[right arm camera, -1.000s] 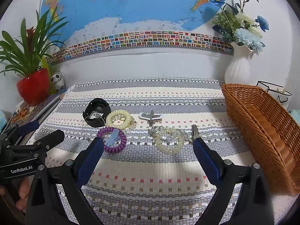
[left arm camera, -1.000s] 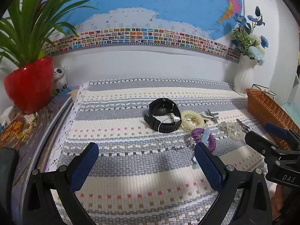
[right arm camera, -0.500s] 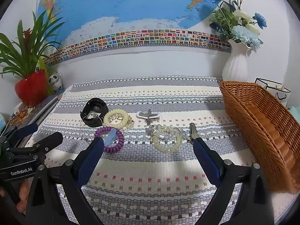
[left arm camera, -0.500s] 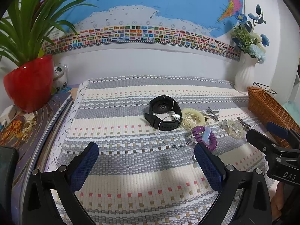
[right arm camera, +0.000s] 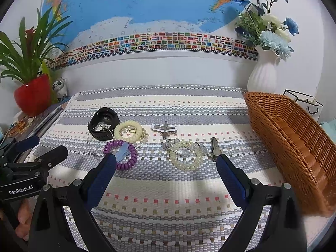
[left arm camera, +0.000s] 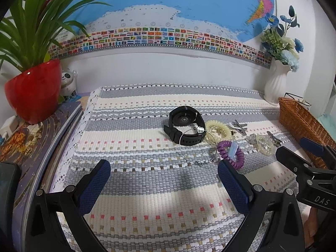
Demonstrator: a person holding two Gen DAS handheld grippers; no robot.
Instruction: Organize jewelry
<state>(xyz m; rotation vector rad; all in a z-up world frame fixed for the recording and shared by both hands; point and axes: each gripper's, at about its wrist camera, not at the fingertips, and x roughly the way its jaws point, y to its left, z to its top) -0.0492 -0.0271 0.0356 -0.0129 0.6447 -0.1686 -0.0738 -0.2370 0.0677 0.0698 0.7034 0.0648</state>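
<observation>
Lying beyond open right tongs (right arm camera: 166, 166): jewelry (right arm camera: 184, 154)

A home: wall map (right arm camera: 147, 4), potted plant (left arm camera: 31, 88), flower vase (right arm camera: 262, 77)

A black watch (right arm camera: 103, 124) lies with its strap looped, touching a cream bead bracelet (right arm camera: 128, 130); a purple coil band (right arm camera: 121, 154) sits just in front. To the right lie a pale bead bracelet (right arm camera: 185, 155), a silver clip (right arm camera: 215, 148) and a cross-shaped clip (right arm camera: 165, 128), near the empty wicker basket (right arm camera: 294, 142).
</observation>
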